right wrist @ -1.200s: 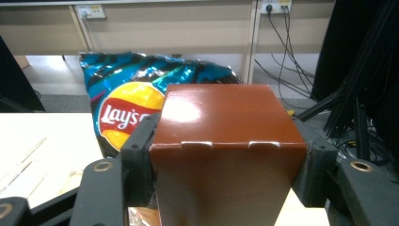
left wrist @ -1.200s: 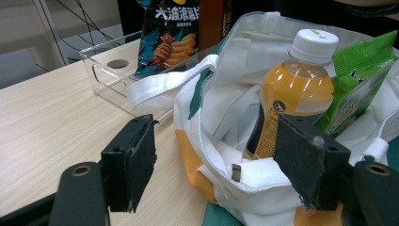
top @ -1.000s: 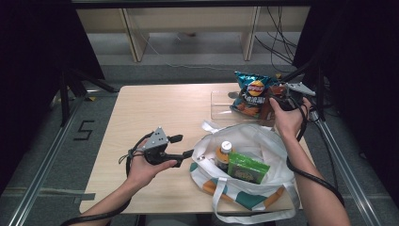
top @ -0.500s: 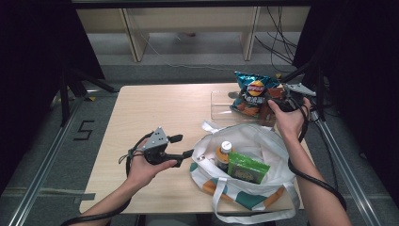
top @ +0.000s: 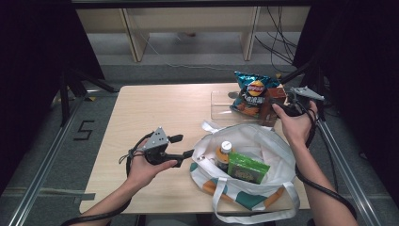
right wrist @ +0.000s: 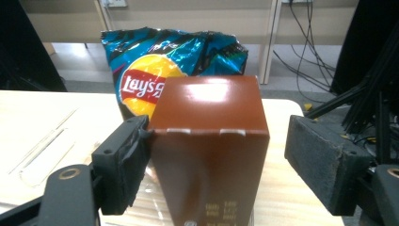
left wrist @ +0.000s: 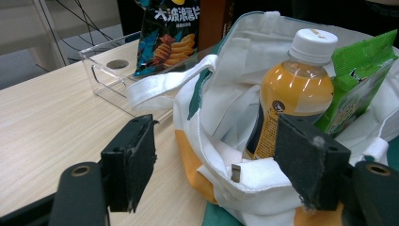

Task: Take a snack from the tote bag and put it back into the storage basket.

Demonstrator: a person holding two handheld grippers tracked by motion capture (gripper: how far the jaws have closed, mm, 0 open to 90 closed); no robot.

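Observation:
A brown carton (right wrist: 209, 141) stands upright in the clear tray (top: 221, 103) at the table's far right, in front of a blue Lay's chip bag (right wrist: 160, 56). My right gripper (right wrist: 216, 165) straddles the carton (top: 276, 92). Its jaws have just been opening: the left pad rests at the carton's side and the right pad stands well off it. My left gripper (left wrist: 219, 160) is open at the rim of the white tote bag (left wrist: 221, 94). The rim lies loose between its pads. The bag holds an orange drink bottle (left wrist: 291, 94) and a green packet (left wrist: 357, 80).
The tote bag (top: 254, 188) lies at the table's near right, its handles hanging over the front edge. The chip bag (top: 251, 92) leans in the tray. Bare wood (top: 155, 108) spreads over the left half. Cables and a metal frame run along the right edge.

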